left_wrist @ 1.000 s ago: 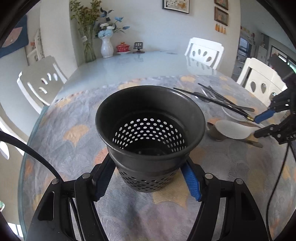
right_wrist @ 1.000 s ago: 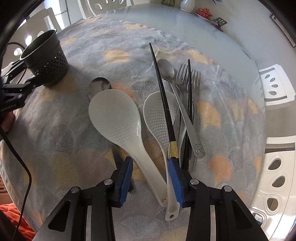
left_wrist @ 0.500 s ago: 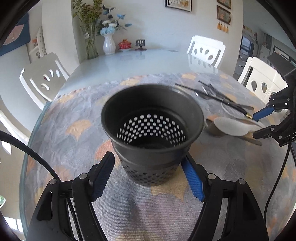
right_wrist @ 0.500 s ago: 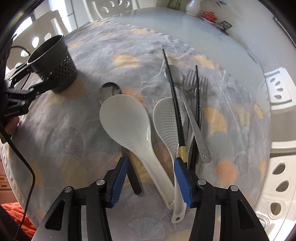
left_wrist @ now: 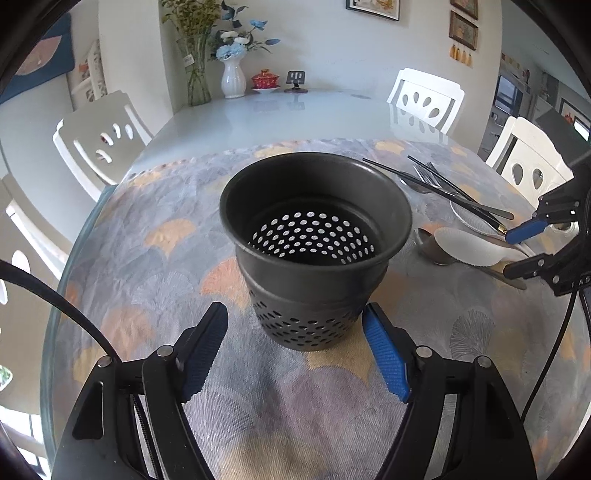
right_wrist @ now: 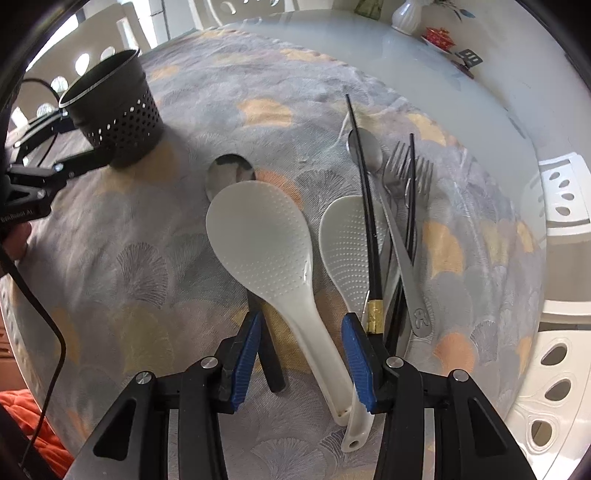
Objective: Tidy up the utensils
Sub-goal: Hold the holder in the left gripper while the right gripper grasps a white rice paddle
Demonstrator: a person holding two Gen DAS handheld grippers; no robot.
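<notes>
Left wrist view: the dark perforated metal utensil holder is standing upright on the patterned tablecloth. It is being straddled by the left gripper, whose jaws have just been opening; the blue pads are spread clear of its base.

Right wrist view: the right gripper is being held spread over the handle of the near-left white plastic rice paddle, not pinching it. A second white paddle, black chopsticks and steel forks are lying just to the right.

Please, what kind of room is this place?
Most likely a home dining room: a large table under a patterned cloth, white dining chairs around it, and a vase of flowers with framed pictures on the wall.
</notes>
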